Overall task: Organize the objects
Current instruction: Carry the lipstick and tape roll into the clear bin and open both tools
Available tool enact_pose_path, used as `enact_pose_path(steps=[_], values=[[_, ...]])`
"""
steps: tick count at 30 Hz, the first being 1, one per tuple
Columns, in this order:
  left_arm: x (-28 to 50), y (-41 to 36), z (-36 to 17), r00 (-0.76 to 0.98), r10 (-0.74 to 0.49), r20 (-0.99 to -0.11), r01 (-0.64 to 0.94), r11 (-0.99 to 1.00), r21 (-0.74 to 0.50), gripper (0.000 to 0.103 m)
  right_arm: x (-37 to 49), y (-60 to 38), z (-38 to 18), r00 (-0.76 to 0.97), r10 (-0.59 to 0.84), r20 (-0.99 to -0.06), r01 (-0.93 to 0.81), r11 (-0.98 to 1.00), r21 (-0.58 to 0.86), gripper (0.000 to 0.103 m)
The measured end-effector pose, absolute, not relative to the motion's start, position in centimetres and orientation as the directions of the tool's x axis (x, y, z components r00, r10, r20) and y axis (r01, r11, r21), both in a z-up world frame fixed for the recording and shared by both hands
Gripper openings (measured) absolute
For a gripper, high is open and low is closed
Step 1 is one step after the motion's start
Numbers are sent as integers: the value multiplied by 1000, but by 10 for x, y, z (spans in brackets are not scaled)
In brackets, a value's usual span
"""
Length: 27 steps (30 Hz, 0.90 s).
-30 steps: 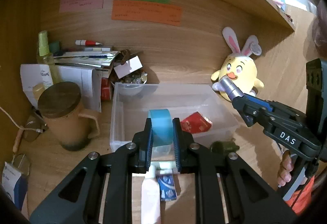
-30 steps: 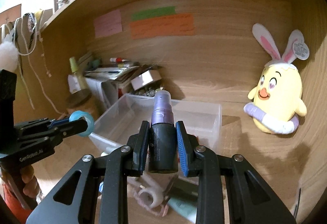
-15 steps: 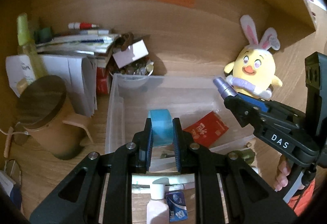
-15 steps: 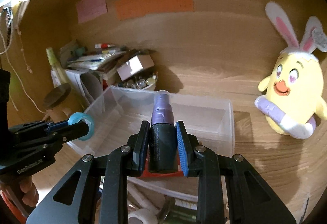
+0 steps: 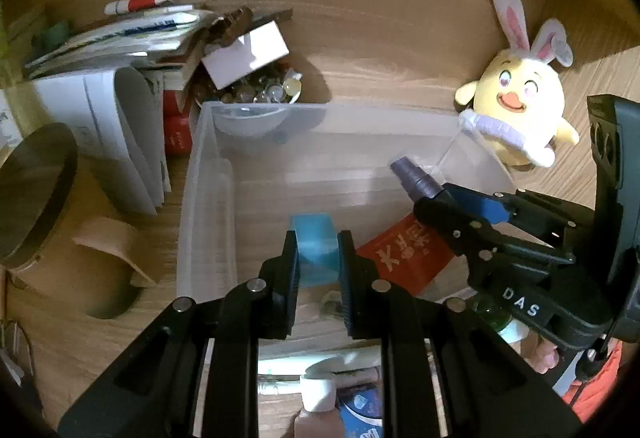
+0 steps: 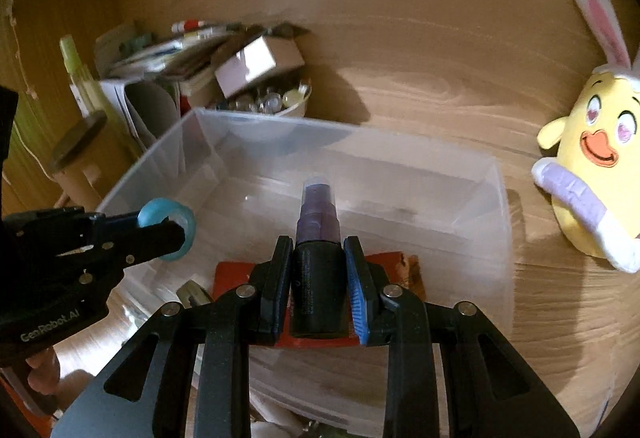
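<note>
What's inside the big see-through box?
The clear box holds a red packet lying flat on its floor. The grippers' fingers and their loads cover part of the near end, so anything there stays hidden.

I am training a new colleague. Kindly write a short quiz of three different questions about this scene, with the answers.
1. True or false: the left gripper is empty.
2. Which item lies already inside the clear plastic bin? A) the yellow plush chick B) a red packet C) the lidded brown mug
3. Fill in: the right gripper is shut on a dark ______ with a purple top.

Key:
1. False; it is shut on a blue tape roll.
2. B
3. Spray bottle.
</note>
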State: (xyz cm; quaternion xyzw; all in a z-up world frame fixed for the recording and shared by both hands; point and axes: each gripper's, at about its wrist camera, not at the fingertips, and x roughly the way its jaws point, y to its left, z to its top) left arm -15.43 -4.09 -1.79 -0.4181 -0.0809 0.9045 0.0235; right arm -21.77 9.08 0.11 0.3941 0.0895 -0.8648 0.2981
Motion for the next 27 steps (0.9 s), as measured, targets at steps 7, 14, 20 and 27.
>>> enact_pose_path(steps=[7,14,20,27], values=[[-160,-36,-24,-630,101,-770,18,-989,-144,18,-221,89,-5,-499,-428,-754,585,-808,72,24],[-158,-35,-21,-633,129,-764,3,-986,-169,18,-221,90,-3,-487,-422,-765,582,-810,76,34],[-149,-35,-10,-659,126,-741,2,-986,-169,32,-214,95,8,-525,-426,-737,574,-817,64,48],[-125,-33,11,-720,94,-688,-5,-991,-130,54,-196,104,28,-569,-435,-698,575,-817,40,54]])
